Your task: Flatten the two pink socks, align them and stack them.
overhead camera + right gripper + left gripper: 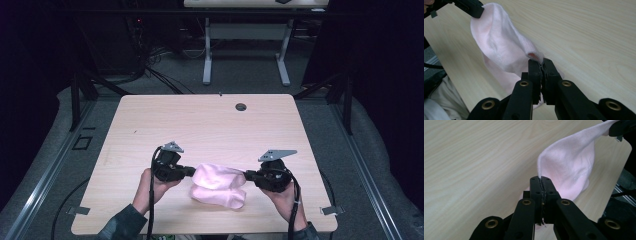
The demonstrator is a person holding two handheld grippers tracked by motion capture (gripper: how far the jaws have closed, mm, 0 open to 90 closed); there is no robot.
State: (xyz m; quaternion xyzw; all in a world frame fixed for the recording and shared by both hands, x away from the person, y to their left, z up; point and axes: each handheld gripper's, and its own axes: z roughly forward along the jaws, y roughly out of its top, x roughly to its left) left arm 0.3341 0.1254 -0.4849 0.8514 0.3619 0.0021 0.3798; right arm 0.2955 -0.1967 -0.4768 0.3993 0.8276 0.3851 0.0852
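- Left gripper (541, 180): black, nearest the lens in the left gripper view. Its fingers (535, 188) are pressed together with an edge of the pink cloth (569, 167) pinched between them. In the high view it sits at the cloth's left end (192, 171), held in the person's left hand (150, 187).
- Right gripper (542, 62): black, fingers (550, 71) closed tight on the opposite edge of the cloth, where a ribbed hem shows. In the high view it sits at the cloth's right end (246, 175), held in the right hand (282, 197).
- Pink cloth (219, 185): soft, pale pink, a small knit piece. It is held between the two grippers, its upper edge stretched from one to the other and the rest sagging below. Its lower part rests on the desk (210, 125), on the side toward the person. In the right gripper view the cloth (499, 47) opens like a pouch, with the left gripper's tip (472, 8) on its far edge.
- Desk: light wood grain, with a round cable hole (241, 106) well beyond the cloth, near the far edge.
- Second desk (250, 30): white-legged, on the grey floor beyond the first desk.
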